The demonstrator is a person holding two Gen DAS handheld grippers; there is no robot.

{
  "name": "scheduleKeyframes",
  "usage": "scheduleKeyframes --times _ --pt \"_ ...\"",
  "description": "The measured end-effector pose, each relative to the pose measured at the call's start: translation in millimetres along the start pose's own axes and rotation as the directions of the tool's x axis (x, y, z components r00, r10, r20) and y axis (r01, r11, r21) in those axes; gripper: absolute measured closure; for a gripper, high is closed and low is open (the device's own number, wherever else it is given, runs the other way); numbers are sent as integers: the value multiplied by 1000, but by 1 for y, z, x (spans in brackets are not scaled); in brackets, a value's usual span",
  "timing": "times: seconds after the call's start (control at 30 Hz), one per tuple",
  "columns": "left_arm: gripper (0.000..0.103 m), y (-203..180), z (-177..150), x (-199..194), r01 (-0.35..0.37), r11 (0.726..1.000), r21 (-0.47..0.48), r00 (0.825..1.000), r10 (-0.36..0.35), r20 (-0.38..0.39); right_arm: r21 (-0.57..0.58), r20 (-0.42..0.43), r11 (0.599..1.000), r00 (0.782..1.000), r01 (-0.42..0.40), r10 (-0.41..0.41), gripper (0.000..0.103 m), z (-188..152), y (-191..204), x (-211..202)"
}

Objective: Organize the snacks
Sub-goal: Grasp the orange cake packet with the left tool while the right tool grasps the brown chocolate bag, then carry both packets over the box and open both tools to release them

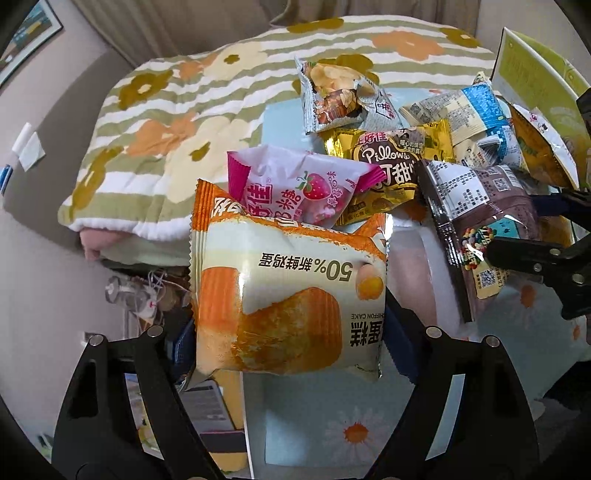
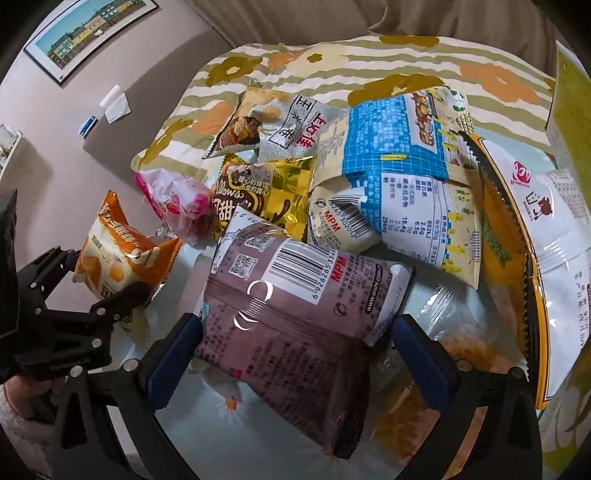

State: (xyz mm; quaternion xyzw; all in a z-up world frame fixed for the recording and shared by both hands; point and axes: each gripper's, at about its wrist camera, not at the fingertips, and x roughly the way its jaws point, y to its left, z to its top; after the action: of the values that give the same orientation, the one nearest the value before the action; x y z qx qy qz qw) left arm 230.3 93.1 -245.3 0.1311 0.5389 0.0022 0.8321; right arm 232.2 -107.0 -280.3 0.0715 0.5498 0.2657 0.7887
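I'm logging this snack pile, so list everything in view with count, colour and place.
cake packet: one, orange and cream, in the left gripper.
brown packet: one, brown, between the right gripper's jaws.
candy packet: one, pink, behind the cake.
gold packet: one, gold and brown, mid-pile.
blue packet: one, blue and white, back of the pile.
silver packet: one, silver, farthest back.
blanket: one, striped green with flowers, behind the pile.
framed picture: one, on the wall.
left gripper: black, gripping.
right gripper: black, blue pads.

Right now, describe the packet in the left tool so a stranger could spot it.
On the daisy-print tablecloth lies a snack pile. At its left edge the left tool holds the orange-and-cream chiffon cake packet, the only one showing a cake slice and an egg.
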Motion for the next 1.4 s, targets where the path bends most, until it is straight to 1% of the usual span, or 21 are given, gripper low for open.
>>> scheduleKeyframes --times 0.1,0.2,0.43,0.47,0.5,0.63,0.67,0.73,0.93,1.07,1.23,1.4 --pt "22 2 -3 -5 4 1000 0 1000 -4 7 -8 8 1000 1000 13 -13 16 -5 3 -3" --pt "22 3 -4 -12 8 1000 3 1000 -8 19 -3 21 1000 1000 20 -20 19 -10 5 -10" --pt "22 10 -3 -32 28 1000 5 998 -29 64 11 74 1000 997 20 -21 22 -16 14 -36" --pt "22 10 -3 -36 33 999 5 997 -33 71 15 86 1000 996 18 -19 32 -16 16 -41" --pt "22 10 -2 -40 39 999 3 996 -39 78 18 82 1000 997 11 -13 39 -15 17 -43" --pt "22 14 1 -54 62 998 1 991 -62 115 39 78 998 996 39 -42 39 -17 19 -51" --pt "22 14 2 -56 70 998 1 991 -69 119 39 79 999 996 37 -40 40 -16 20 -52" --pt "22 14 2 -61 79 997 2 989 -79 127 66 100 998 995 19 -25 40 -18 19 -58" --pt "22 13 11 -81 108 994 26 978 -111 178 76 189 996 980 47 -61 40 -10 31 -99" --pt "22 10 27 -98 146 988 47 964 -153 216 91 237 992 966 82 -102 40 -4 33 -129" --pt "22 -3 53 -127 178 981 81 940 -194 282 128 316 985 936 117 -153 40 3 22 -176" --pt "22 -37 84 -155 194 974 120 913 -224 340 173 374 976 908 130 -187 40 3 -7 -219"
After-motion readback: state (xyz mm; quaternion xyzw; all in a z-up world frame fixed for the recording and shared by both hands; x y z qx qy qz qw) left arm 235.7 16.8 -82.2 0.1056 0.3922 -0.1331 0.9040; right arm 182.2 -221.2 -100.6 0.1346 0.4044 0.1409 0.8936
